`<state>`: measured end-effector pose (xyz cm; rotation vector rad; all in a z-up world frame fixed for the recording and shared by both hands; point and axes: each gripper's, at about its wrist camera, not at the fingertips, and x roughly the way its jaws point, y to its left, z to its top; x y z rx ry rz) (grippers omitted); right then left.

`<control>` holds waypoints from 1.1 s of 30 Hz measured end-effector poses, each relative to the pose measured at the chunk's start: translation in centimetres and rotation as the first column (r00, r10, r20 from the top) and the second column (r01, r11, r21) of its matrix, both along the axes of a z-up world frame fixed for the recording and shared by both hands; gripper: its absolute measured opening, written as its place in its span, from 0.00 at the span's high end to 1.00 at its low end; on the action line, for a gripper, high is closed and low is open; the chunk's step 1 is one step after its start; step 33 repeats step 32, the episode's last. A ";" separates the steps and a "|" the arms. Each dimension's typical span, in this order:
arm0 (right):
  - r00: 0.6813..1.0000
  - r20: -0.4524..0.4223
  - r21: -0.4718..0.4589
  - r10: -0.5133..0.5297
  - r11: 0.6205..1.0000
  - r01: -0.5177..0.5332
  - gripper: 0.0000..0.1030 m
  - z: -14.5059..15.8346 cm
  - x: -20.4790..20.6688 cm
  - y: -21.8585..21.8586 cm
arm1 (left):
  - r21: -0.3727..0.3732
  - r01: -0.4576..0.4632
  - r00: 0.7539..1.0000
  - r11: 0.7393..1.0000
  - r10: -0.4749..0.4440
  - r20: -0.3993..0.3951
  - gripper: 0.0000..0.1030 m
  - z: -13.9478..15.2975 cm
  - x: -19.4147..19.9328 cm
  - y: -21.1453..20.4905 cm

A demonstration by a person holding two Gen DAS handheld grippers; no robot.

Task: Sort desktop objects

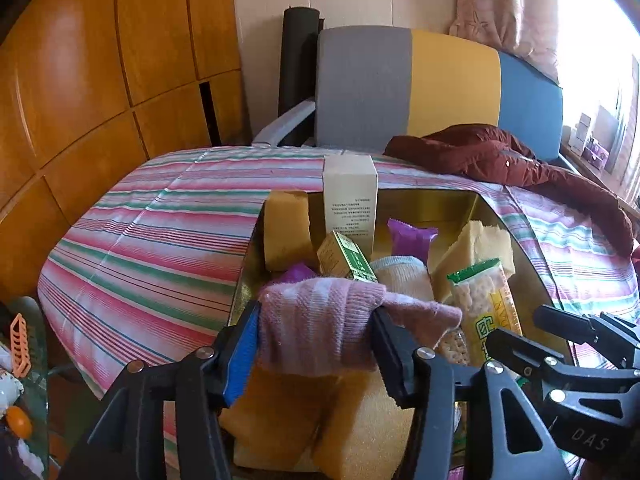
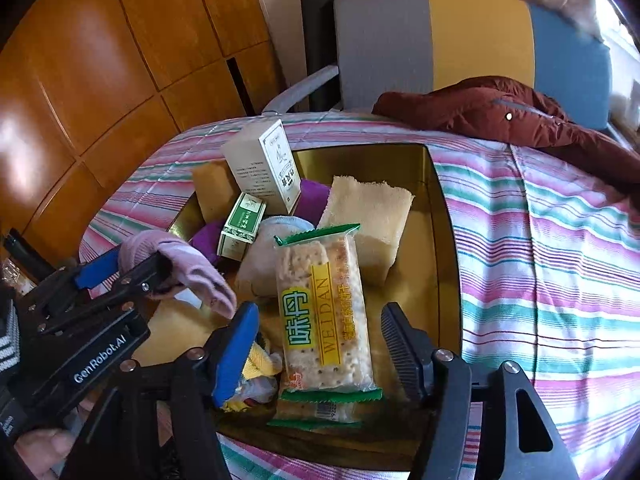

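Striped cloth in pink, green and white covers the surface (image 2: pixel 540 248), and a gold-lined tray (image 2: pixel 444 240) sits on it holding the clutter. Nearest the left gripper (image 1: pixel 316 344), a pink sock (image 1: pixel 320 320) is clamped between its two jaws, lifted above yellow sponges (image 1: pixel 320 432) lying directly beneath. Just right of that gripper, the right gripper (image 2: pixel 320 344) hangs with its jaws spread wide, gripping nothing, and a cracker packet (image 2: pixel 324 316) with green ends lies flat in the tray between the two fingers without visibly touching either. Beside its blue-padded left finger lies a small crumpled yellow and grey cloth (image 2: pixel 260 372).

Just ahead of the held sock, a small green box (image 1: pixel 346 258) leans tilted, with a rolled cream sock (image 1: pixel 400 280) touching the packet's far end. Ahead and to the right, a pale yellow sponge (image 2: pixel 368 216) leans against the tray wall. Farther ahead, a tall white box (image 1: pixel 350 200) stands near the tray's far edge, with purple wrappers (image 1: pixel 412 240) close by. Beyond the tray, a dark red jacket (image 2: pixel 500 116) is heaped on the cloth, and behind it stands a chair (image 2: pixel 440 40) with a grey, yellow and blue back. Orange wooden panels (image 2: pixel 120 60) fill the far left.
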<state>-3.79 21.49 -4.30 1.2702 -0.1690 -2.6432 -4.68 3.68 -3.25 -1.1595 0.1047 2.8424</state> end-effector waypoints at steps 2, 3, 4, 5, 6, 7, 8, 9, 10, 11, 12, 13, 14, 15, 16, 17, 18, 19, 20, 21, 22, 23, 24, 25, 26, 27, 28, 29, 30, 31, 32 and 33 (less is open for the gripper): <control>1.000 -0.015 0.013 -0.007 1.000 0.007 0.34 0.3 0.4 -0.1 | -0.001 -0.005 1.000 1.000 0.005 -0.011 0.45 0.4 0.4 -0.1; 1.000 -0.022 0.019 -0.009 1.000 0.009 0.33 0.4 0.6 -0.1 | -0.001 -0.008 1.000 1.000 0.008 -0.016 0.44 0.6 0.5 -0.2; 0.999 -0.031 0.028 -0.012 1.000 0.013 0.32 0.6 0.9 -0.2 | 0.000 -0.012 1.000 1.000 0.012 -0.021 0.42 0.8 0.7 -0.2; 0.999 -0.037 0.034 -0.015 0.999 0.016 0.32 0.7 1.0 -0.2 | -0.001 -0.015 1.000 1.000 0.015 -0.025 0.41 1.0 0.8 -0.2; 0.999 -0.046 0.044 -0.018 0.999 0.020 0.31 0.8 1.3 -0.2 | -0.008 -0.019 0.999 1.000 0.019 -0.033 0.41 1.3 1.1 -0.2; 0.998 -0.054 0.052 -0.018 0.998 0.021 0.30 1.0 1.6 -0.4 | -0.023 -0.027 0.998 0.999 0.025 -0.051 0.41 1.8 1.4 -0.1; 0.998 -0.059 0.057 -0.017 0.998 0.020 0.30 1.0 1.8 -0.5 | -0.035 -0.033 0.997 0.999 0.030 -0.068 0.39 2.2 1.8 0.0; 0.998 -0.063 0.061 -0.016 0.998 0.020 0.30 1.1 2.0 -0.6 | -0.043 -0.035 0.996 0.998 0.032 -0.078 0.36 2.5 2.0 0.0; 0.998 -0.066 0.066 -0.015 0.998 0.019 0.29 1.1 2.2 -0.7 | -0.055 -0.043 0.995 0.998 0.038 -0.088 0.28 3.0 2.3 0.1; 0.997 -0.070 0.072 -0.013 0.997 0.018 0.29 1.1 2.5 -0.8 | -0.057 -0.045 0.994 0.997 0.039 -0.098 0.25 3.4 2.5 0.1; 0.997 -0.073 0.076 -0.011 0.997 0.016 0.29 1.1 2.6 -0.9 | -0.056 -0.043 0.992 0.998 0.036 -0.123 0.25 3.8 2.9 0.1; 0.997 -0.076 0.081 -0.009 0.997 0.015 0.29 1.2 2.8 -1.0 | -0.047 -0.032 0.988 0.998 0.025 -0.154 0.24 4.4 3.5 0.1; 0.997 -0.079 0.085 -0.007 0.996 0.014 0.29 1.2 3.0 -1.2 | -0.036 -0.026 0.986 0.999 0.020 -0.163 0.20 4.7 3.8 0.0; 0.997 -0.080 0.087 -0.006 0.996 0.013 0.29 1.2 3.2 -1.3 | -0.009 -0.017 0.985 1.000 0.015 -0.172 0.20 5.1 4.1 -0.2; 0.997 -0.082 0.091 -0.006 0.996 0.013 0.29 1.2 3.3 -1.3 | 0.009 -0.012 0.985 1.000 0.014 -0.171 0.20 5.3 4.2 -0.2; 0.996 -0.084 0.094 -0.006 0.995 0.014 0.29 1.2 3.5 -1.3 | 0.026 -0.010 0.986 1.000 0.014 -0.163 0.20 5.5 4.1 -0.3; 0.996 -0.085 0.097 -0.005 0.995 0.014 0.29 1.2 3.6 -1.4 | 0.038 -0.011 0.988 0.999 0.017 -0.151 0.20 5.5 4.0 -0.4; 0.996 -0.086 0.099 -0.005 0.995 0.014 0.29 1.2 3.7 -1.4 | 0.040 -0.010 0.990 0.999 0.015 -0.141 0.20 5.5 3.8 -0.5; 0.996 -0.086 0.101 -0.007 0.995 0.015 0.28 1.2 3.9 -1.3 | 0.025 -0.009 0.990 1.000 0.013 -0.139 0.20 5.4 3.7 -0.4; 0.996 -0.086 0.103 -0.008 0.995 0.016 0.28 1.2 3.9 -1.3 | 0.004 -0.017 0.990 1.000 0.018 -0.140 0.21 5.3 3.8 -0.3; 0.996 -0.085 0.105 -0.008 0.994 0.017 0.28 1.1 4.0 -1.3 | -0.009 -0.027 0.989 1.000 0.026 -0.148 0.27 5.2 3.8 -0.4; 0.996 -0.085 0.109 -0.009 0.994 0.019 0.28 1.1 4.1 -1.3 | -0.011 -0.029 0.988 1.000 0.027 -0.151 0.30 5.1 4.0 -0.4; 0.996 -0.085 0.110 -0.011 0.994 0.020 0.28 1.1 4.2 -1.3 | -0.012 -0.029 0.988 1.000 0.027 -0.153 0.30 5.1 4.2 -0.4; 0.996 -0.085 0.110 -0.013 0.994 0.022 0.27 1.0 4.2 -1.2 | -0.020 -0.026 0.987 0.999 0.022 -0.157 0.30 5.0 4.3 -0.4; 0.996 -0.084 0.109 -0.016 0.994 0.025 0.27 1.0 4.3 -1.1 | -0.029 -0.027 0.986 0.999 0.022 -0.163 0.31 5.1 4.4 -0.3; 0.996 -0.084 0.108 -0.022 0.994 0.031 0.27 1.0 4.3 -1.0 | -0.035 -0.028 0.985 0.999 0.022 -0.169 0.31 5.1 4.5 -0.3; 0.996 -0.086 0.107 -0.026 0.994 0.035 0.27 1.0 4.4 -0.9 | -0.035 -0.026 0.985 0.999 0.020 -0.169 0.31 5.1 4.6 -0.3; 0.996 -0.089 0.107 -0.031 0.993 0.040 0.27 1.1 4.5 -0.8 | -0.034 -0.025 0.986 0.999 0.019 -0.166 0.31 5.1 4.6 -0.3; 0.995 -0.095 0.107 -0.038 0.993 0.048 0.27 1.3 4.6 -0.5 | -0.029 -0.019 0.987 0.999 0.015 -0.158 0.31 5.1 4.6 -0.3; 0.994 -0.100 0.107 -0.046 0.993 0.057 0.27 1.5 4.6 -0.3 | -0.029 -0.018 0.989 0.999 0.013 -0.150 0.31 5.1 4.4 -0.3; 0.992 -0.111 0.105 -0.062 0.992 0.074 0.26 1.7 4.8 0.1 | -0.032 -0.025 0.989 0.999 0.020 -0.146 0.31 5.1 4.4 -0.3; 0.992 -0.111 0.105 -0.062 0.992 0.074 0.26 1.7 4.8 0.1 | -0.032 -0.025 0.989 0.999 0.020 -0.146 0.31 5.1 4.4 -0.3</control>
